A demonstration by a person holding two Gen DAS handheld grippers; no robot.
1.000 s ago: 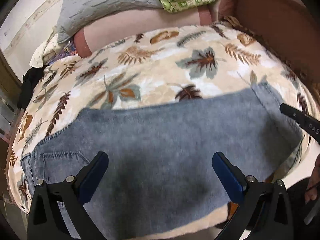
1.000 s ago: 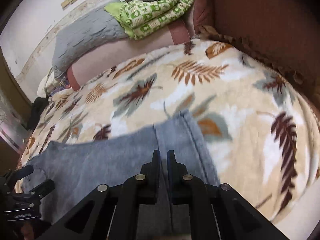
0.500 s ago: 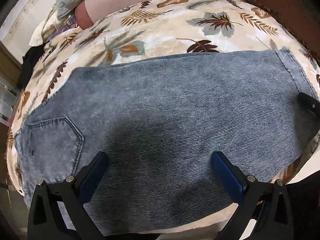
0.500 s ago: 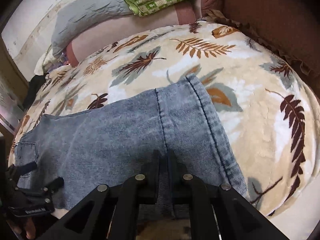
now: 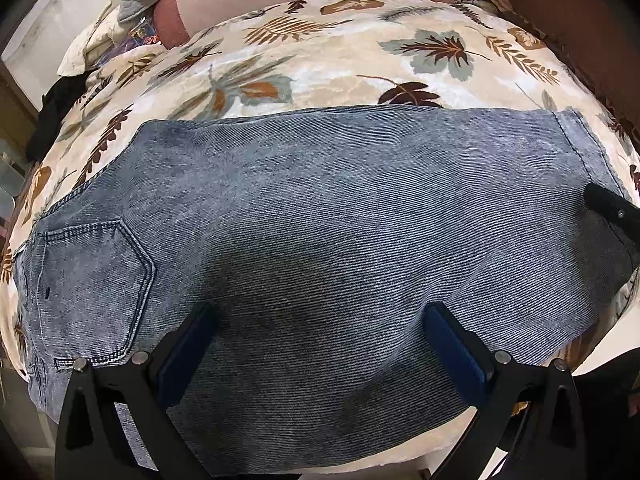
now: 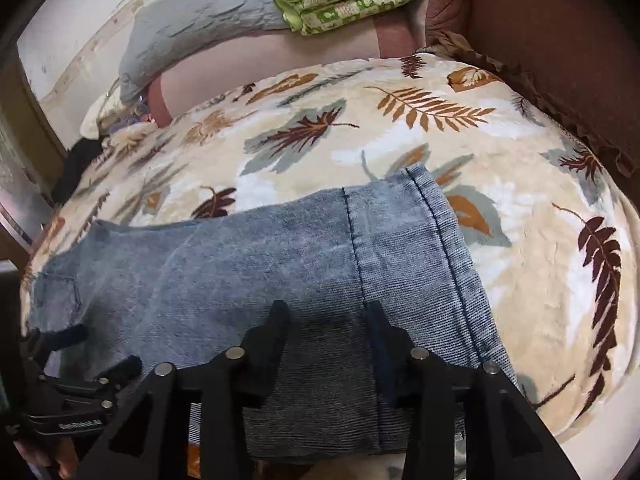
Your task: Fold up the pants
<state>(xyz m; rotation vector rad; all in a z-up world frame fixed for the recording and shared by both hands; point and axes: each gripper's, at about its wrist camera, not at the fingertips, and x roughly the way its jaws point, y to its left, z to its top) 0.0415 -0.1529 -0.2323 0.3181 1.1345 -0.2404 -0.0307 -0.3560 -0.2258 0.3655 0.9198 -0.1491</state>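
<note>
two grippers hang over the jeans (image 5: 340, 216), which lie flat across the leafy blanket (image 5: 320, 60) on the bed, pocket end at one side and hem at the other. the left gripper (image 5: 320, 340) has its fingers wide, nothing between them, low over the middle. the right gripper (image 6: 328, 320) sits near the hem and its jaws are opening, with cloth under them but not pinched. i think the jeans are laid out smooth so the next fold comes out neat.
</note>
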